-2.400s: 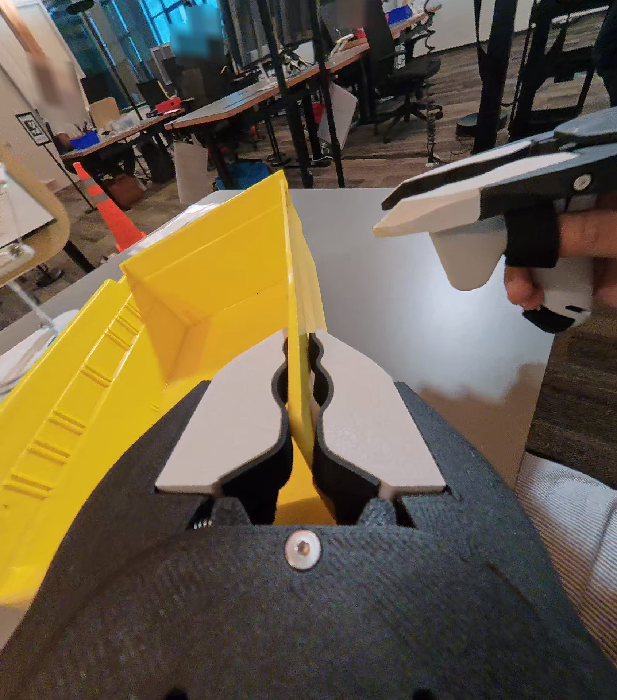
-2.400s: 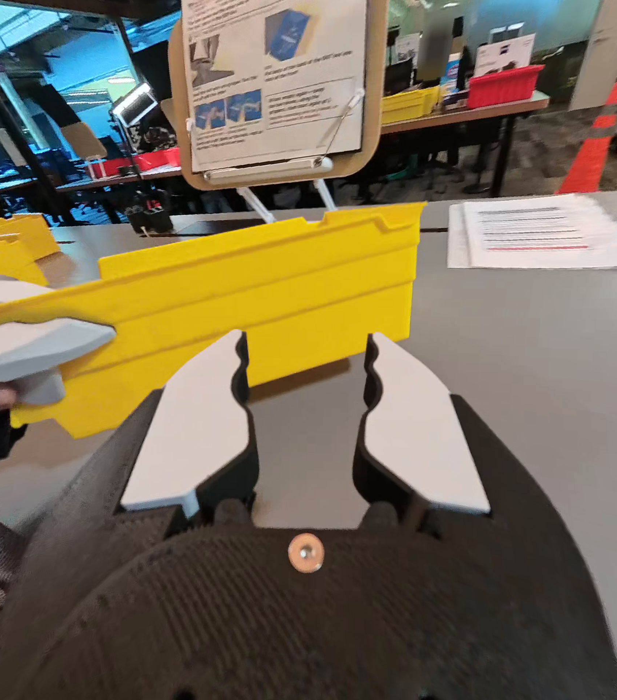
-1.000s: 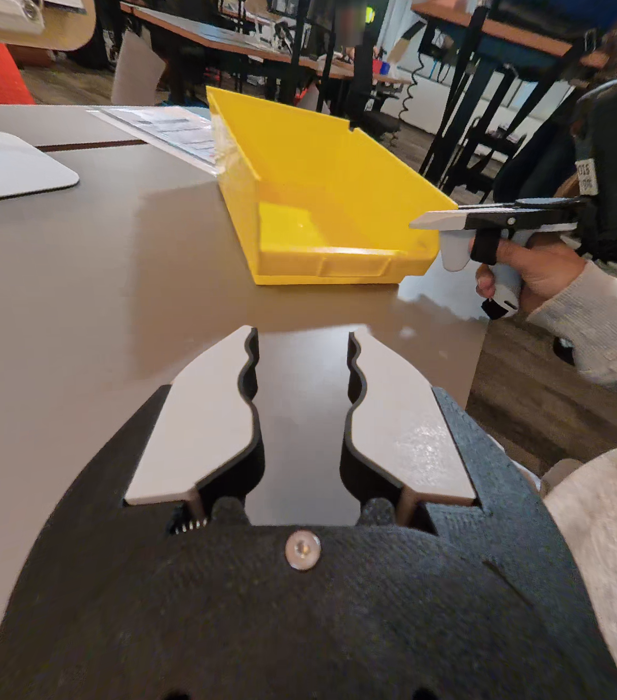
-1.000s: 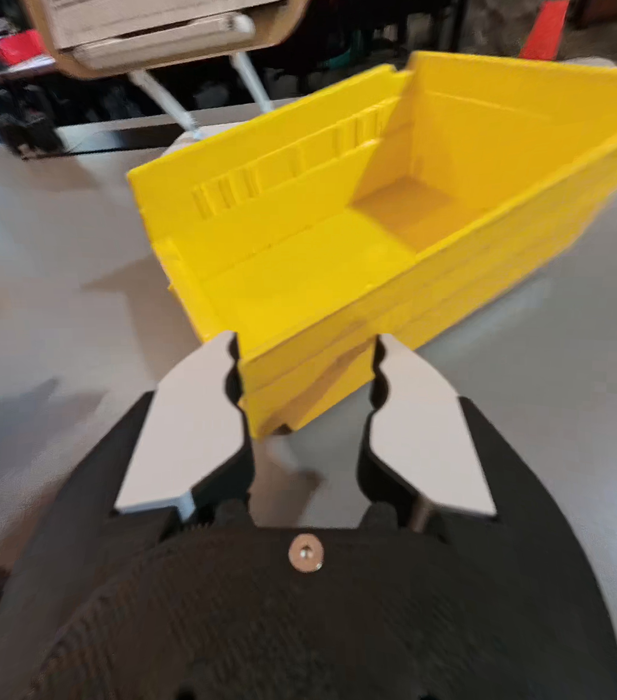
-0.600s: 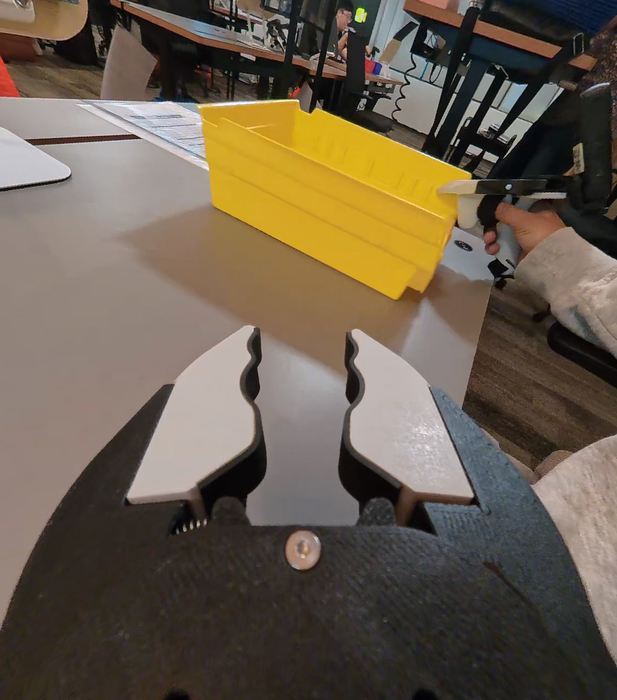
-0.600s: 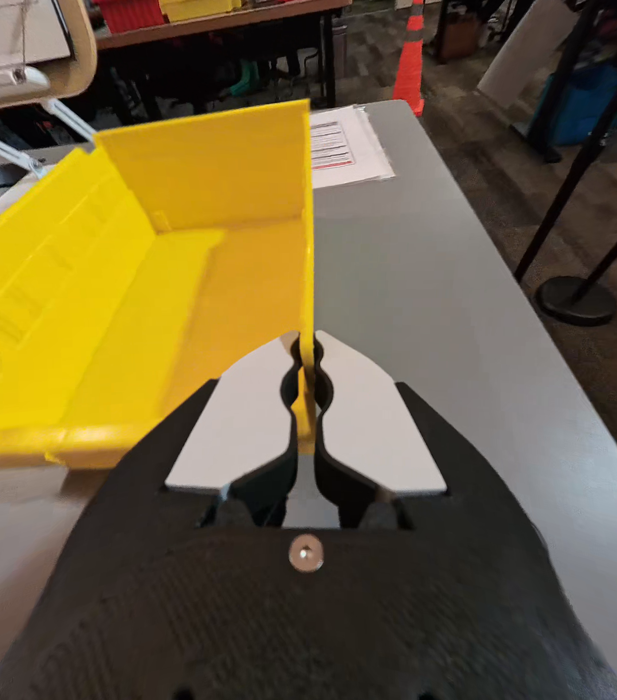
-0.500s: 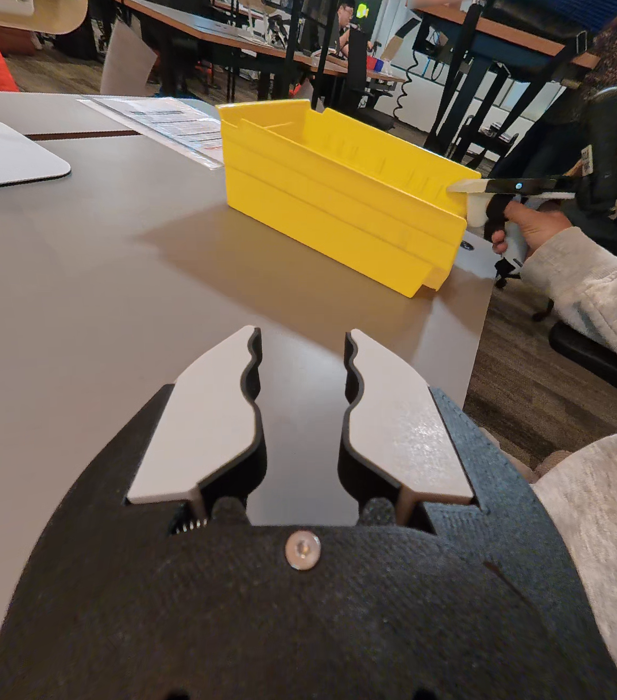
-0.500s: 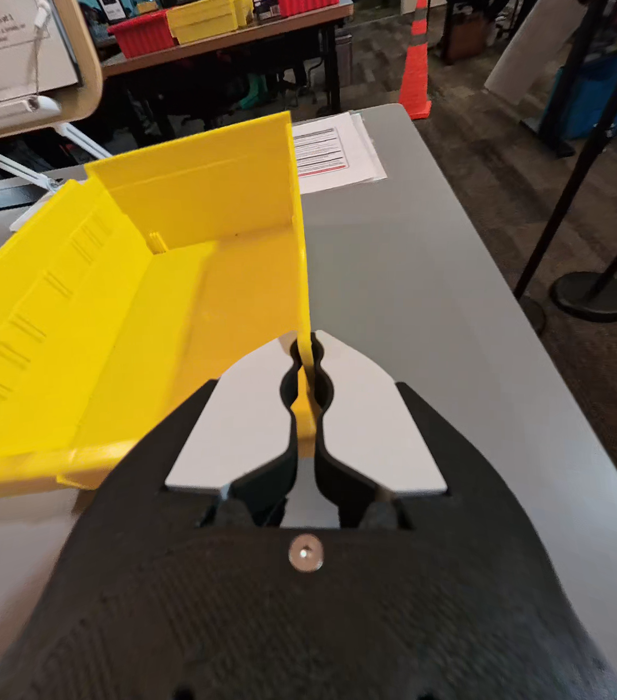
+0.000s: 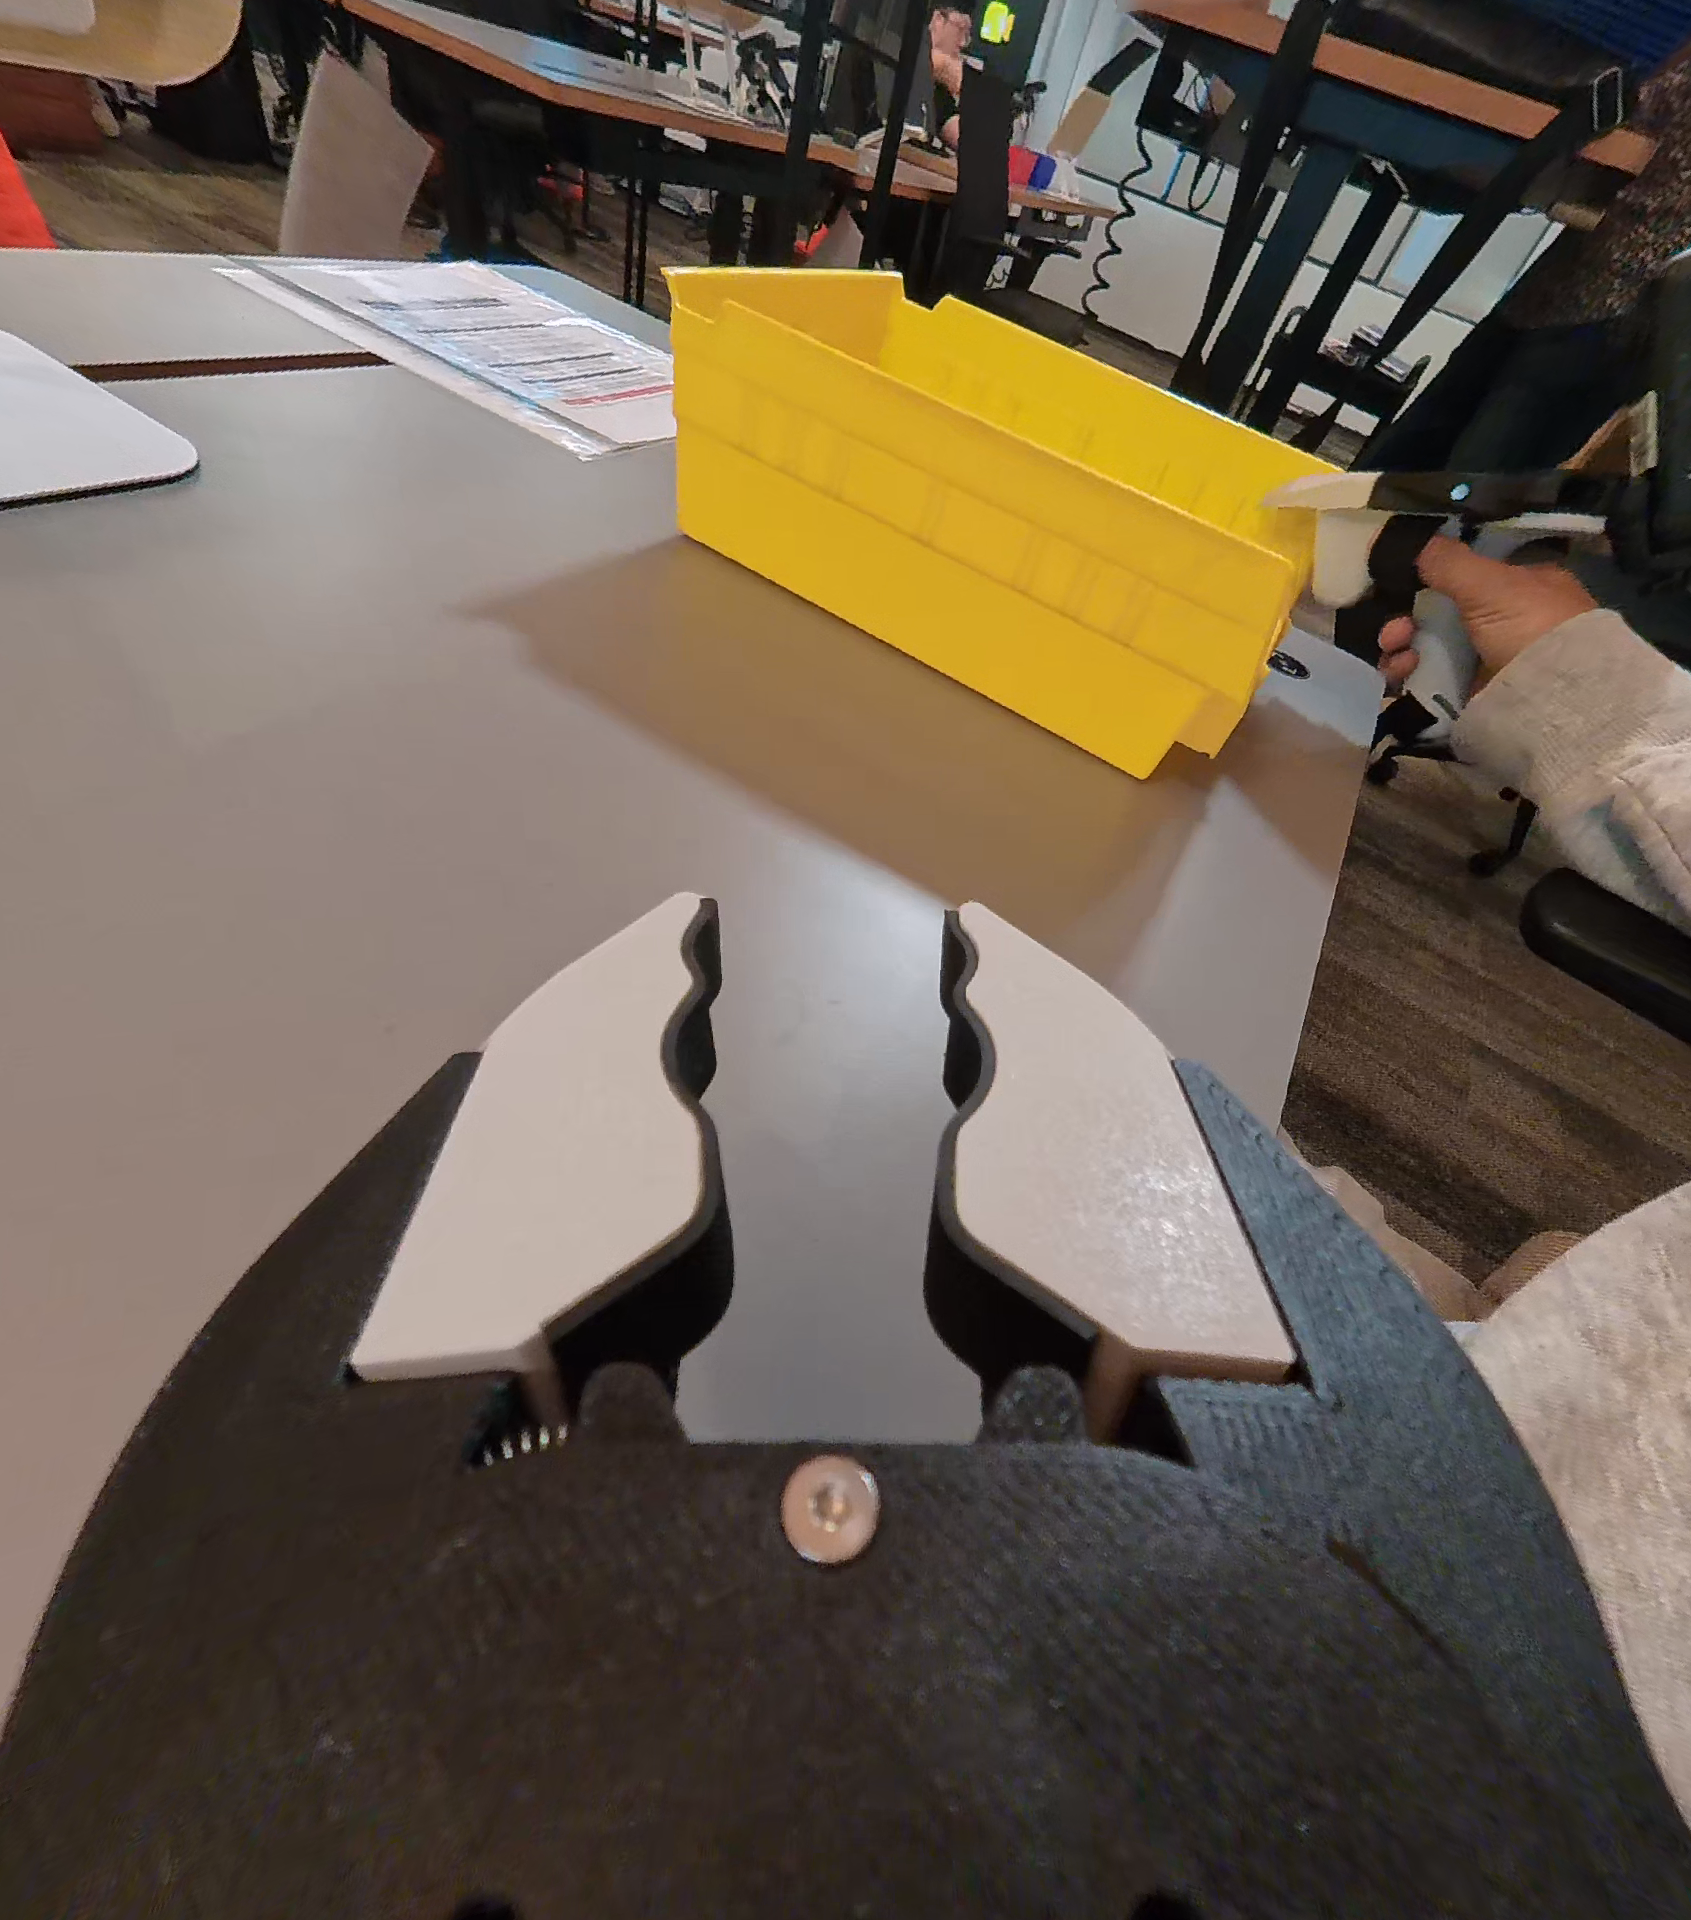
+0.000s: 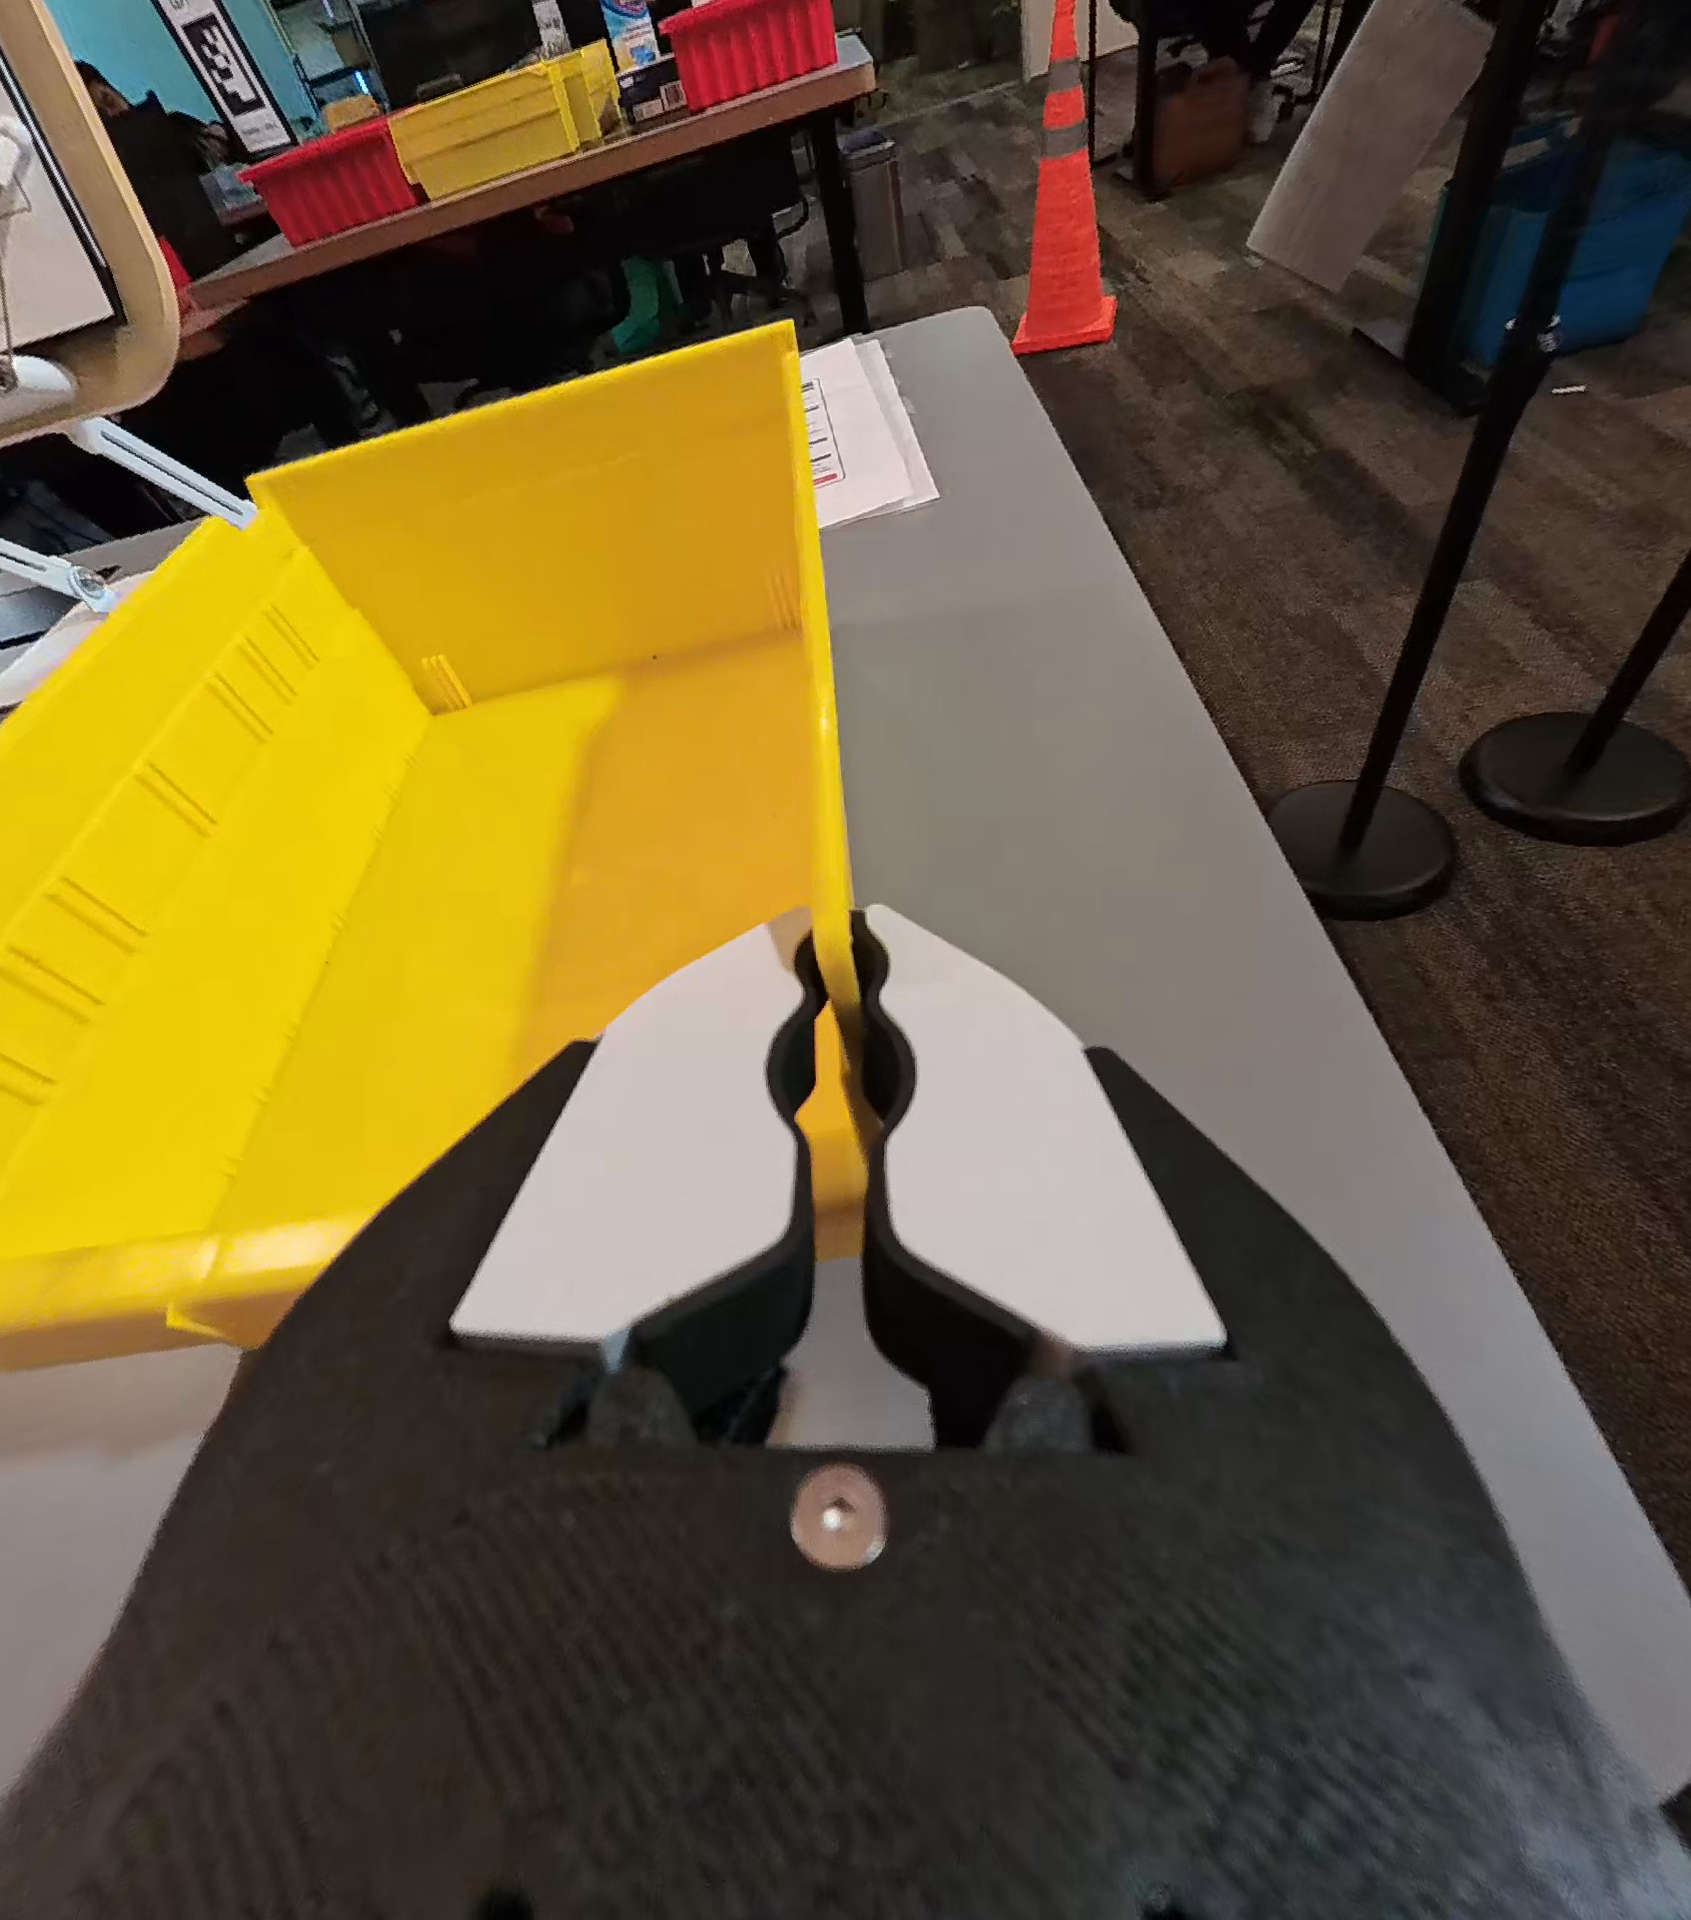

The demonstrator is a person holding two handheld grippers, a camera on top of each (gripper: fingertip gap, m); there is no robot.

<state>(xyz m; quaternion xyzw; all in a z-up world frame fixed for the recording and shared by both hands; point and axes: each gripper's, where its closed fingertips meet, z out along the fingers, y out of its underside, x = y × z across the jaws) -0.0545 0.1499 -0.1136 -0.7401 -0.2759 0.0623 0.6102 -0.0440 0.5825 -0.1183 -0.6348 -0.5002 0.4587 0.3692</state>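
An empty yellow plastic bin (image 9: 976,540) stands on the grey table (image 9: 301,727) near its right edge. My right gripper (image 10: 836,920) is shut on the bin's right side wall (image 10: 825,790) at the near corner; it shows farther off in the left wrist view (image 9: 1282,497), a hand around its handle. The bin's inside (image 10: 405,935) is bare. My left gripper (image 9: 828,914) is open and empty, low over the bare table, well short of the bin.
A sheaf of printed papers (image 9: 508,343) lies beyond the bin. A white stand base (image 9: 10,426) is at the far left. Black stanchion bases (image 10: 1360,847) and an orange cone (image 10: 1064,208) stand on the floor to the right of the table. Desks with red and yellow bins (image 10: 498,125) stand behind.
My left gripper let go of the bin and drew back, open. My right gripper closed on the bin's side wall and has shifted it right and a little farther along the table edge.
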